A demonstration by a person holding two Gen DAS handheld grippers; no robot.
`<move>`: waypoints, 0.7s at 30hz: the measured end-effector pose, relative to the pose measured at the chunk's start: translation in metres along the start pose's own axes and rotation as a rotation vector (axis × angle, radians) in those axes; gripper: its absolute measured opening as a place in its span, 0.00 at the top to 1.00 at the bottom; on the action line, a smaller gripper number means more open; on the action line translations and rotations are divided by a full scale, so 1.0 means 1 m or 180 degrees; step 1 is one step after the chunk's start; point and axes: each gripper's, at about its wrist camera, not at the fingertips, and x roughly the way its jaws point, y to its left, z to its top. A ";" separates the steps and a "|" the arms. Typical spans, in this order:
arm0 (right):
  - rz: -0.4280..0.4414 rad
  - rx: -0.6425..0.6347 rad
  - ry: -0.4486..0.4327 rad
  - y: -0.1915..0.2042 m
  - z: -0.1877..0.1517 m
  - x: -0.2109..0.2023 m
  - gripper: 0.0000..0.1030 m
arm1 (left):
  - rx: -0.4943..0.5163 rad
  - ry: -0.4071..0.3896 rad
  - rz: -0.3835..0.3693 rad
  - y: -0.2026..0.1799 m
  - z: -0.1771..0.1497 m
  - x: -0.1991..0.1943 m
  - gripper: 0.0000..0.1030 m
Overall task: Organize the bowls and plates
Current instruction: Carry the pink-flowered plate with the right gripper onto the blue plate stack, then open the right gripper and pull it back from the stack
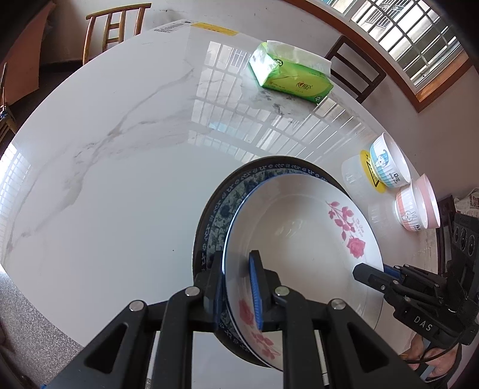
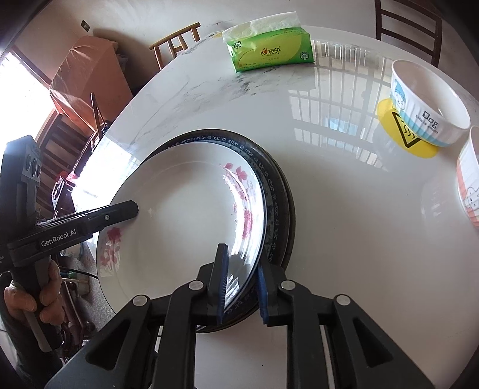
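Note:
A white plate with pink roses (image 1: 299, 227) (image 2: 185, 203) lies on top of a blue-patterned plate (image 1: 227, 203) (image 2: 269, 185), which rests on a dark plate (image 1: 199, 227) (image 2: 289, 203) on the marble table (image 1: 119, 179). My left gripper (image 1: 236, 257) (image 2: 131, 209) is shut on the white plate's rim, one finger under it and one blue pad inside. On the opposite side, my right gripper (image 2: 242, 257) (image 1: 371, 273) straddles the rim with small gaps at its pads, so it is open. A blue cartoon bowl (image 1: 386, 164) (image 2: 428, 98) and a pink bowl (image 1: 416, 206) (image 2: 470, 179) stand to the right.
A green tissue pack (image 1: 290, 74) (image 2: 269, 51) lies at the table's far side. A yellow warning sticker (image 1: 371, 176) (image 2: 398, 134) sits under the blue bowl. Wooden chairs (image 1: 113, 27) (image 1: 356, 71) stand around the table. A person's hand (image 2: 30, 299) holds the left gripper's handle.

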 end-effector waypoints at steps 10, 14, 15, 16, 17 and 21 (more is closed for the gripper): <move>-0.0173 -0.0127 0.0271 0.009 0.008 0.001 0.74 | -0.0066 0.0119 0.0074 -0.001 0.009 0.000 0.85; -0.0168 -0.0137 0.0315 0.010 0.007 0.000 0.72 | -0.0007 0.0162 0.0163 -0.005 0.011 0.001 0.83; -0.0176 -0.0145 0.0316 0.010 0.007 -0.001 0.72 | 0.0063 0.0172 0.0257 -0.009 0.011 0.001 0.81; -0.0181 -0.0135 0.0322 0.011 0.006 -0.002 0.71 | 0.0142 0.0171 0.0375 -0.015 0.011 0.001 0.81; -0.0178 -0.0125 0.0331 0.010 0.006 -0.003 0.70 | 0.0231 0.0164 0.0491 -0.020 0.011 0.002 0.80; -0.0154 -0.0169 0.0262 0.011 0.007 -0.011 0.65 | 0.0338 0.0164 0.0681 -0.031 0.012 0.007 0.79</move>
